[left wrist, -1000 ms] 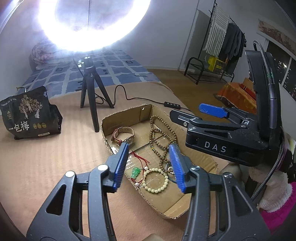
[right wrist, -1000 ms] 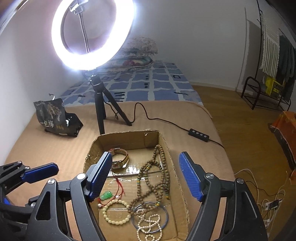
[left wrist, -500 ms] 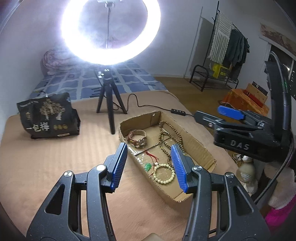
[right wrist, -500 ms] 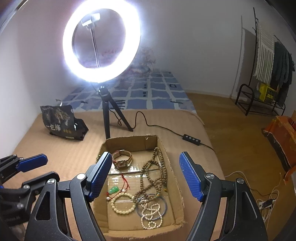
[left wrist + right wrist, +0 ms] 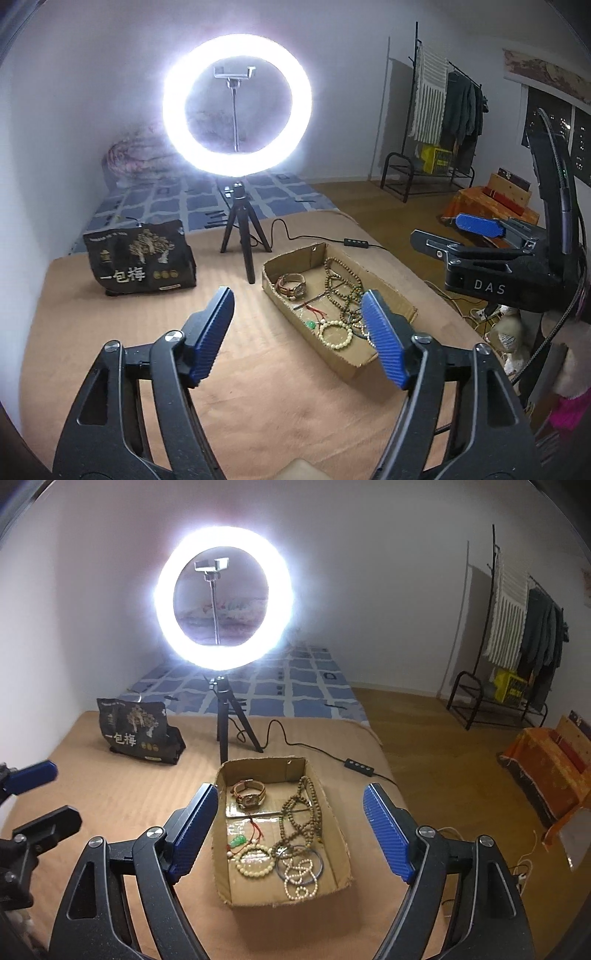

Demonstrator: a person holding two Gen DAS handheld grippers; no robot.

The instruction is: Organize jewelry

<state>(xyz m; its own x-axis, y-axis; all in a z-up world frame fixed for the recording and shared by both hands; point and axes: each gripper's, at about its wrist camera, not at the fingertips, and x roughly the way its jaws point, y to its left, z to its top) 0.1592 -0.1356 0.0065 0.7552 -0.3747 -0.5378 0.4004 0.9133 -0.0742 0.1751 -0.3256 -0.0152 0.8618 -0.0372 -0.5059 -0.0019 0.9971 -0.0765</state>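
**Both claws released above the jewelry box, nothing picked yet**

L to R in the right wrist view: snack bag (image 5: 138, 734) at 10 o'clock on the tan bed cover (image 5: 110, 797), ring light (image 5: 223, 598) on its tripod (image 5: 225, 720) at 12, cardboard box (image 5: 341, 849) dead centre, inline switch (image 5: 358, 767) on the lamp cable at 2, clothes rack (image 5: 517, 642) far right.

Left claw (image 5: 297, 336): released, fingers wide apart, holding nothing; box sits at its 1 o'clock. Right claw (image 5: 290, 827): released too, empty, hovering w/ the box between its fingers.

Task items are all in the box: wristwatch (image 5: 250, 794) at the far end, long wooden bead strand (image 5: 301, 816) down the right side, green pendant on red cord (image 5: 238, 840) left-centre, pale bead bracelet (image 5: 256, 860) near end, blue bangle (image 5: 300, 864) w/ a small white bead string (image 5: 300, 880) lying over it.

Risks, as I judge them:
- Pieces overlap; lifting the bangle or wooden strand would prob drag neighbours along.
- Red cord is thin, so a wide pad could miss it or snag beads.
- Box is light cardboard on soft bedding, so a sideways nudge could shift or tip it.
- Tripod stands near the far wall of the box; a swing could knock it.

Hard to see: where strands cross, clasp details, watch face. No sorting tray or target spot in view. Ring glare washes out the wall behind.
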